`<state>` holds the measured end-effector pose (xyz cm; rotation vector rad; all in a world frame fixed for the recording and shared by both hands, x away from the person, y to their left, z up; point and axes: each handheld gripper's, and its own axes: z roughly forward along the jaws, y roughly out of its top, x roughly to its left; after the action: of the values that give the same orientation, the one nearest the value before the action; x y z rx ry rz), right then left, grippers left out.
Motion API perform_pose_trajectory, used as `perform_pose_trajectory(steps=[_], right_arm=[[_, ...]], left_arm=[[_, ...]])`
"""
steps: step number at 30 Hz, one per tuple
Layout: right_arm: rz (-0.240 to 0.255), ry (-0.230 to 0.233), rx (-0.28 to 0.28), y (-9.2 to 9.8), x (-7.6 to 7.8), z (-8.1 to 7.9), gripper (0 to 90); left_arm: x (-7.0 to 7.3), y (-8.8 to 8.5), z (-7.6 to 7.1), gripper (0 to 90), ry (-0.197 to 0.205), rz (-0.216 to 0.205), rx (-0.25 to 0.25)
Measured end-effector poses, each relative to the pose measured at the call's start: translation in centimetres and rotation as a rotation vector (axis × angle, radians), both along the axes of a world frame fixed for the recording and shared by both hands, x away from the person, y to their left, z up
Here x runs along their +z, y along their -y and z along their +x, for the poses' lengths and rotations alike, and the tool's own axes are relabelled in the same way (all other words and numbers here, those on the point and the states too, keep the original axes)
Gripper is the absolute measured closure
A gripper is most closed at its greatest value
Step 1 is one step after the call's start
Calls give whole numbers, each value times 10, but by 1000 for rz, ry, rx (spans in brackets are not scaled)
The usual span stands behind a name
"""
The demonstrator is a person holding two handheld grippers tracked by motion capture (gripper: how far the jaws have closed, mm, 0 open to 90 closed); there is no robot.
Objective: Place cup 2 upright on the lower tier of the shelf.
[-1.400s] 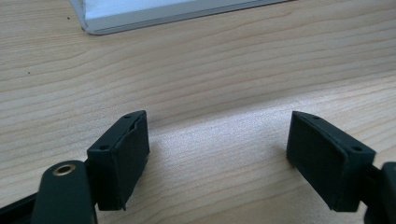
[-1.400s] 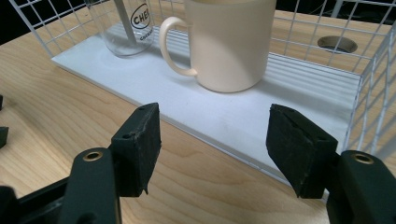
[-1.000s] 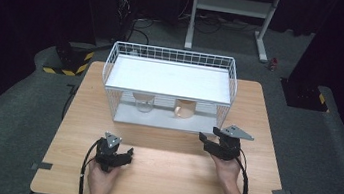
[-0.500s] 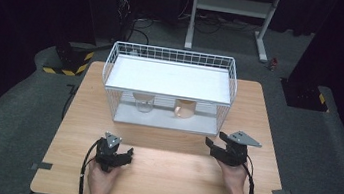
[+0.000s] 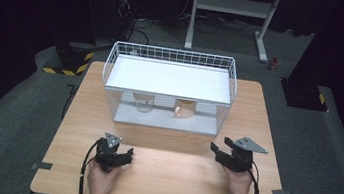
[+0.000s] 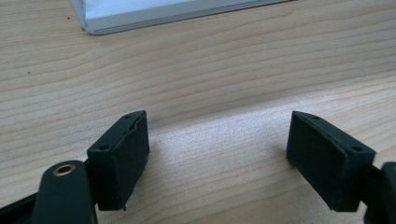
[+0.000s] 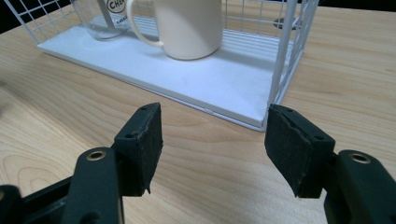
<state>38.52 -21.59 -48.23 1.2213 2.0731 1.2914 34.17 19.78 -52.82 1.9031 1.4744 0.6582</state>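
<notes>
Two pairs of black jaws standing apart, gripping nothing: right gripper (image 5: 227, 155) hovering near the rack's front right corner, left gripper (image 5: 117, 155) resting on the wooden table (image 5: 174, 178). Facing the right gripper, cream mug (image 7: 189, 25) standing upright on the white rack (image 7: 196, 84) floor, handle pointing toward the glass cup (image 7: 100, 18) just beside it. Compared with the earlier frame: right gripper shifting rightward and nearer the person; left gripper staying put.
</notes>
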Motion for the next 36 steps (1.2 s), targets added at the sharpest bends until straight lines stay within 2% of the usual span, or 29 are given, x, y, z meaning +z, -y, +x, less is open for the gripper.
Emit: perform_pose_trajectory(steps=[6,12,21,24,29,35,36], right_arm=[[0,-7,-5,5,-4,-4,370],[6,-33,-16,12,-10,-7,367],[-37,-62,-36,20,-21,-13,362],[-64,-53,-35,21,-24,-14,362],[-90,-87,-31,21,-31,-15,353],[-130,-106,-35,24,-39,-15,343],[-127,-122,-40,23,-39,-15,335]], left_arm=[[0,0,0,215,0,0,0],[0,0,0,215,-1,0,0],[0,0,0,215,0,0,1],[0,0,0,215,-1,3,-2],[0,0,0,215,0,0,1],[0,0,0,215,-1,3,-1],[0,0,0,215,-2,0,1]])
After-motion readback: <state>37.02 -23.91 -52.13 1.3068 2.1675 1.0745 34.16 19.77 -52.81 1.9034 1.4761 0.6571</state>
